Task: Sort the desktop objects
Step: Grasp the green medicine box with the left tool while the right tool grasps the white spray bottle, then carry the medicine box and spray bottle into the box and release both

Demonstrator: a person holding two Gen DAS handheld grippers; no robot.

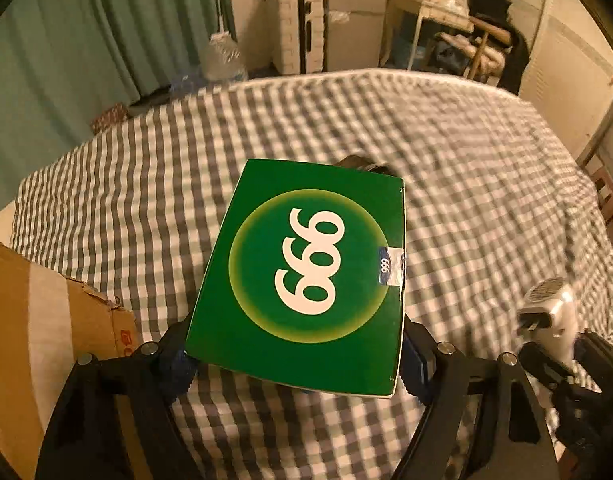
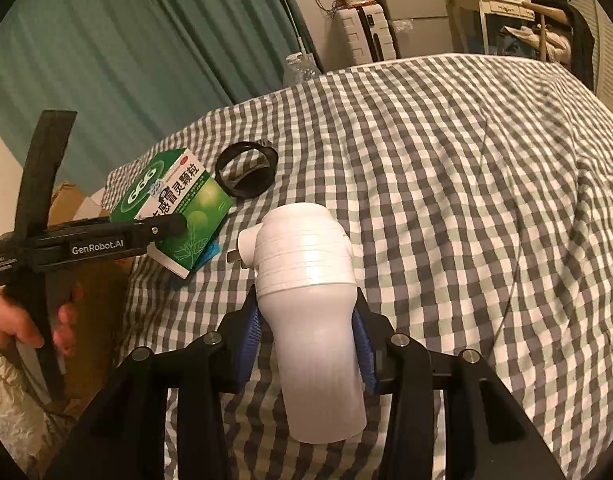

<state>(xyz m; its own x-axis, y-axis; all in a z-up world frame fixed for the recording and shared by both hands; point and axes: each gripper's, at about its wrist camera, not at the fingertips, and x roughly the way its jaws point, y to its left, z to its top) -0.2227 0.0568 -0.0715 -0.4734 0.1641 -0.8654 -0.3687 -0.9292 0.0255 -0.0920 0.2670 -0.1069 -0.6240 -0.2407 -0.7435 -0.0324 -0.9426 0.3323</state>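
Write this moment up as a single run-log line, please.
left gripper: shut on green 999 medicine box | right gripper: shut on white plug-in device | black ring: on checked sheet | cardboard box: left edge

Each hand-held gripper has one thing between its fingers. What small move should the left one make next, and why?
Probably carry the green box sideways over the cardboard box at its left. The left hand-held gripper already has it between its pads, raised above the checked cloth, so lowering it in could follow. The right hand-held gripper holds the white plug-in device.
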